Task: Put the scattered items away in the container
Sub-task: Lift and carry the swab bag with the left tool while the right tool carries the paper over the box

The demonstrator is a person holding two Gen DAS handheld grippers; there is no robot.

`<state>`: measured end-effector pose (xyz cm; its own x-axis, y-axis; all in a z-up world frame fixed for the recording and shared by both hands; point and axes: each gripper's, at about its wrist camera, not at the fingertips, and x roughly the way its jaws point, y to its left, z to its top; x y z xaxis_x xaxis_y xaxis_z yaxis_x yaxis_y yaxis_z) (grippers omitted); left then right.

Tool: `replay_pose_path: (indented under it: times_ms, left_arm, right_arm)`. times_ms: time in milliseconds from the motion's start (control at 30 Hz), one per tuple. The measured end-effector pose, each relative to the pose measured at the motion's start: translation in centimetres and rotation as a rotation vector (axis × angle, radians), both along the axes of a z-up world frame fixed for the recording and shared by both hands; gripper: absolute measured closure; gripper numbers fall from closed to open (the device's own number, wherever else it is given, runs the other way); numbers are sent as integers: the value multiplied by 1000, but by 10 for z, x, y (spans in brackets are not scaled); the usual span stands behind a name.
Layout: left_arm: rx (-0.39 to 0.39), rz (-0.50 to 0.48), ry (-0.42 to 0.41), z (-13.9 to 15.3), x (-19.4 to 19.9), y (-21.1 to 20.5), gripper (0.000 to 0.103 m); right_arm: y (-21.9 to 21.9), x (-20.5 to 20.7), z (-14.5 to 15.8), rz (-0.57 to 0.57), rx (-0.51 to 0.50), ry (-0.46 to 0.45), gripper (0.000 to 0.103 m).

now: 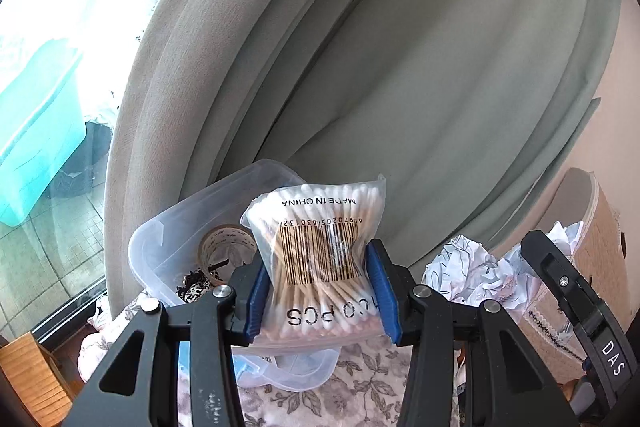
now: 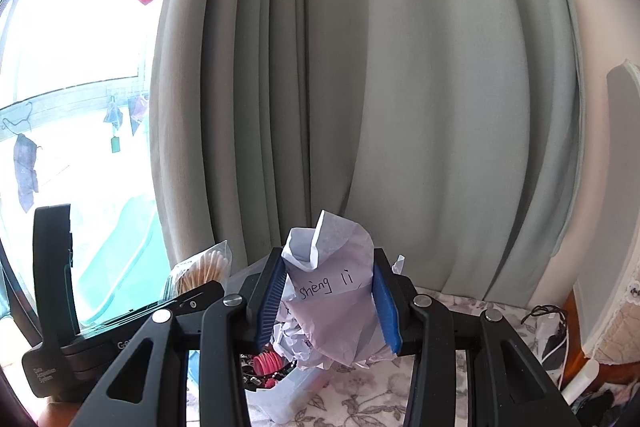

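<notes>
Nearest the left lens, the left gripper [image 1: 318, 291] pinches a swab bag [image 1: 320, 259] across its waist, its blue pads pressing the plastic in from both sides, so these tongs are closed on the bag. The bag hangs in the air above and slightly in front of the clear tub [image 1: 180, 227], which sits at ten o'clock from the grip on a floral cloth [image 1: 360, 387]. Inside the tub a tape roll [image 1: 224, 247] and a dark patterned scrap [image 1: 196, 287] already lie, and the bag itself is not yet in. At three o'clock the right gripper [image 2: 326, 303] comes into the left view as a black arm beside a crumpled paper [image 2: 332, 307]; in its own view it clamps that paper, handwriting facing the lens, so these tongs too are holding. Below the paper at seven o'clock the tub's corner shows, with a pink disc [image 2: 267, 363] inside. Judging by this, both items are being carried to the tub. To drop well, I would bring each grip squarely over the open mouth, lower until the item's bottom is below the rim, then release. The bag is slippery and top-heavy, so a high drop could tip it over the wall. The paper is light and springy and may catch on a pad, so open wide. Going one at a time avoids a clash of arms.
</notes>
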<state>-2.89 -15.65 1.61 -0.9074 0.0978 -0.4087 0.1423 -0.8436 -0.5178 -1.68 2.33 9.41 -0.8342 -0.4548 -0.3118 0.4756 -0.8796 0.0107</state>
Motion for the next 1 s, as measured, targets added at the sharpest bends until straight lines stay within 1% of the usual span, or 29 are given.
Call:
replay_pose_path:
  times_ms: [167,400,567,1000]
  left_arm:
    - [17,21,-20,-13,-7,-11,55]
    - [43,47,-51,-31,-18,-25,55]
    - [51,55,-63,-42,-25,-30,55]
    - [62,63,-111,-69,-51,-34,55]
  right_arm:
    - [-22,-12,-12,35,15,-31,58]
    - [-47,-41,-34,64,50,-77,58]
    - [-55,-73,-53,76,72,-104,58]
    - [-84,-117,-91,99,110,-169,58]
